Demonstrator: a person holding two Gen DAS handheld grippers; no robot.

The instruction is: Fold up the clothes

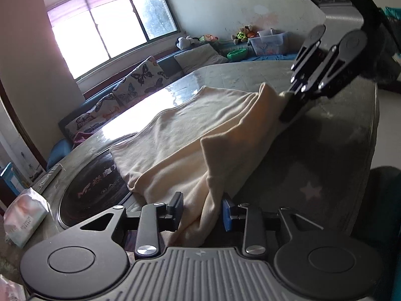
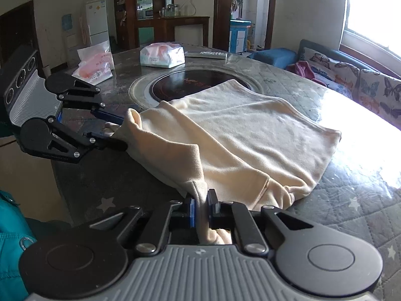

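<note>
The left wrist view showed the left gripper (image 1: 201, 213) with its two fingers closed on a bunched edge of the cream garment (image 1: 190, 135). Far to the right in that view, the right gripper (image 1: 288, 105) pinched another part of the same near edge. The right wrist view showed that gripper (image 2: 200, 208) squeezed on the cloth, too, with the left gripper (image 2: 117, 130) off to the left.

The garment lay on the round table (image 1: 325, 150), mostly flat, with its near edge lifted up between the two grippers. I think both held the same edge so the cloth would stay straight while it was laid over to make a fold. How many folds it already had, I could not tell.

The far part of the garment lay over the dark round plate (image 2: 190, 82) in the middle of the table. Beyond it sat a tissue pack (image 2: 162, 56), a pink bag (image 2: 94, 67) and a remote (image 2: 206, 54). They were well away from the cloth, so nothing seemed to block a fold.
</note>
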